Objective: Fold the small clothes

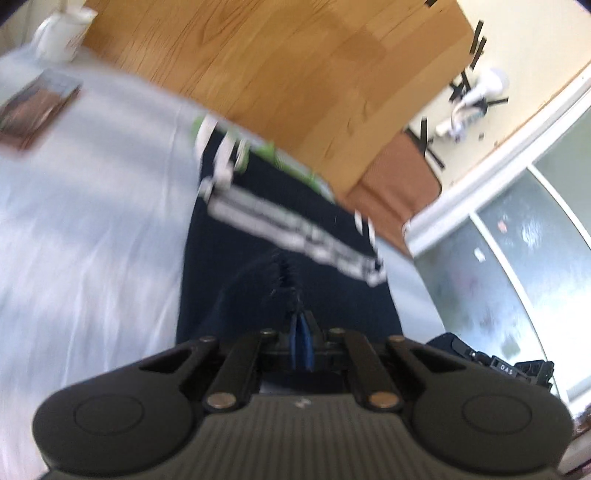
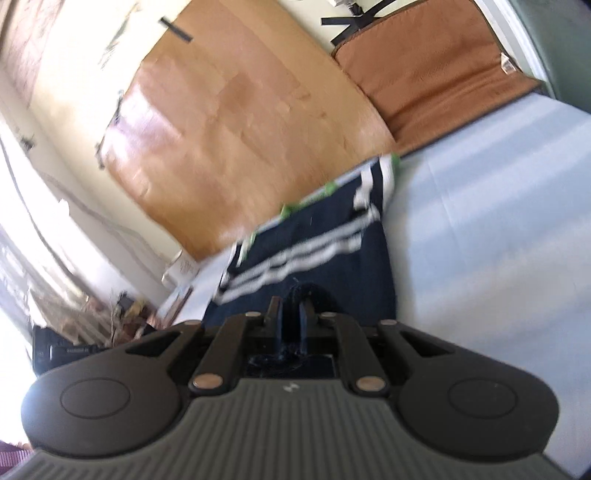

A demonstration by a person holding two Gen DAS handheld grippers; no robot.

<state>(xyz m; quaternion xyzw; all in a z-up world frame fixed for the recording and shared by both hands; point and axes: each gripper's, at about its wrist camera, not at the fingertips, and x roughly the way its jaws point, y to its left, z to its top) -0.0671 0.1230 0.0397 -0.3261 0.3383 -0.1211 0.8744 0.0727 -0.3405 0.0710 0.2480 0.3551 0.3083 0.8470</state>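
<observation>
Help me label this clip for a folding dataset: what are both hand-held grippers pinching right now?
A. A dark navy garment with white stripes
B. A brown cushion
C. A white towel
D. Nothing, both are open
A: the left hand-held gripper and the right hand-held gripper each have navy fabric bunched between closed fingers, and the striped navy garment stretches ahead of them over the pale sheet.

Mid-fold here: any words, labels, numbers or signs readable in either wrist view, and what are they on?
"DAS": white letters on the black device at the lower right of the left wrist view.
White mug: reddish print, too blurred to read.
Book cover: blurred, unreadable.
Navy striped garment: no text visible.
</observation>
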